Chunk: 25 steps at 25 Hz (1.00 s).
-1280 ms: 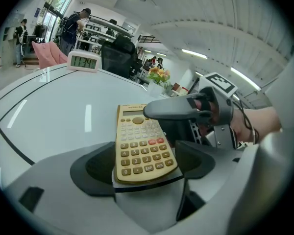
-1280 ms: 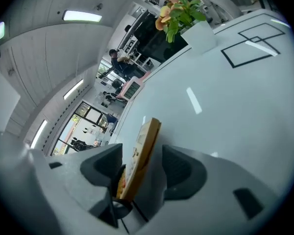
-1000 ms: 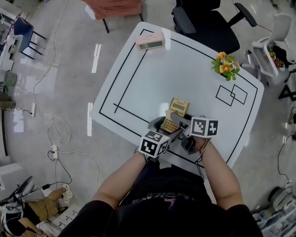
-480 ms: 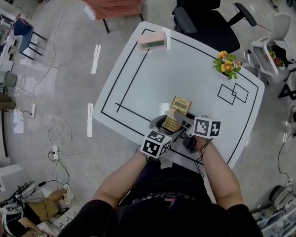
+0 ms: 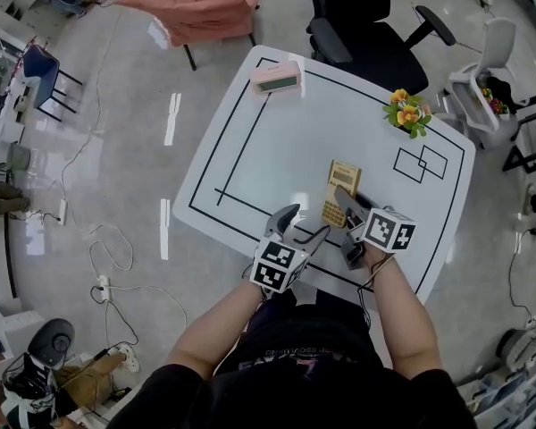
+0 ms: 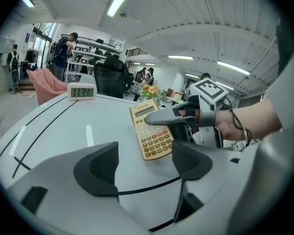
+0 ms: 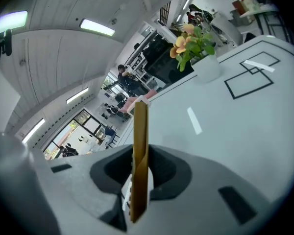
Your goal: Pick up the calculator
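Observation:
The tan calculator [image 5: 341, 195] hangs a little above the white table [image 5: 277, 141], near its front edge. My right gripper [image 5: 350, 206] has its jaws closing on it, gripping it by its near end. In the right gripper view the calculator [image 7: 140, 131] stands edge-on between the pads of that gripper [image 7: 139, 173]. My left gripper [image 5: 302, 227] is apart from it on the left, wide open though narrowing slightly, with nothing between the jaws. From the left gripper [image 6: 143, 165] I see the calculator [image 6: 149, 131] under the right gripper's upper finger [image 6: 166, 116].
A pink digital clock [image 5: 277, 76] sits at the table's far left corner. A pot of orange flowers [image 5: 408, 114] stands at the far right, beside two overlapping square outlines [image 5: 420, 164]. A black office chair [image 5: 366, 25] is behind the table.
The right gripper's jaws have closed on the calculator and carried it up and to the right. The left gripper, earlier close against the calculator, now stands apart from it.

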Available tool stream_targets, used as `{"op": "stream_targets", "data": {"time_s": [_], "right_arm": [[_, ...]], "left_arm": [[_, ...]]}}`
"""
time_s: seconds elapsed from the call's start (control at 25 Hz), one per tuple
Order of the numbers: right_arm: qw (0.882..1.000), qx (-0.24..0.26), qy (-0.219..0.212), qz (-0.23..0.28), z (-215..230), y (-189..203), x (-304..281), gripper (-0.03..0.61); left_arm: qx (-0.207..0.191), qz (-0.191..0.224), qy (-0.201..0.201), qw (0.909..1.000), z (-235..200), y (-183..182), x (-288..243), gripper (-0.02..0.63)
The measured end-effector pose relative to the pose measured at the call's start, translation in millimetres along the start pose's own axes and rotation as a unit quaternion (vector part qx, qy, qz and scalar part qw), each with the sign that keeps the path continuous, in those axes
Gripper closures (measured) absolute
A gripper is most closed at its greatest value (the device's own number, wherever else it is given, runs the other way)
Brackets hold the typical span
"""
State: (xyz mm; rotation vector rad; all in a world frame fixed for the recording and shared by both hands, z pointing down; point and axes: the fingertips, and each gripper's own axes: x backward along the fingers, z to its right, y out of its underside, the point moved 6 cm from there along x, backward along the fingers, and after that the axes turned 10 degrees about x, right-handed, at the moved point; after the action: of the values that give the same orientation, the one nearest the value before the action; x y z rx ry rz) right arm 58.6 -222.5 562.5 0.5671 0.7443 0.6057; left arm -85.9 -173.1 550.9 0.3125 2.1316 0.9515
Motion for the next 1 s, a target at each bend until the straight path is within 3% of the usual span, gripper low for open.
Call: {"op": "stream_targets", "data": {"time_s": [0.32,0.48,1.0], "right_arm": [[0.994,0.085,0.032,0.061,-31.0,-12.3,25.3,0.495],[0.988,0.124,0.042,0.087,-55.6,-13.0,41.7,0.495],[0.957,0.205,0.099,0.177,-134.2,-1.4,114.1,0.497]], "left_arm": [[-0.008,0.070,0.014,0.9974,6.7,-26.5,40.0,0.454],[-0.005,0.101,0.017,0.9947,6.5,-37.1,60.9,0.602],[-0.023,0.135,0.052,0.9892,3.3,-58.4,118.8,0.614]]}}
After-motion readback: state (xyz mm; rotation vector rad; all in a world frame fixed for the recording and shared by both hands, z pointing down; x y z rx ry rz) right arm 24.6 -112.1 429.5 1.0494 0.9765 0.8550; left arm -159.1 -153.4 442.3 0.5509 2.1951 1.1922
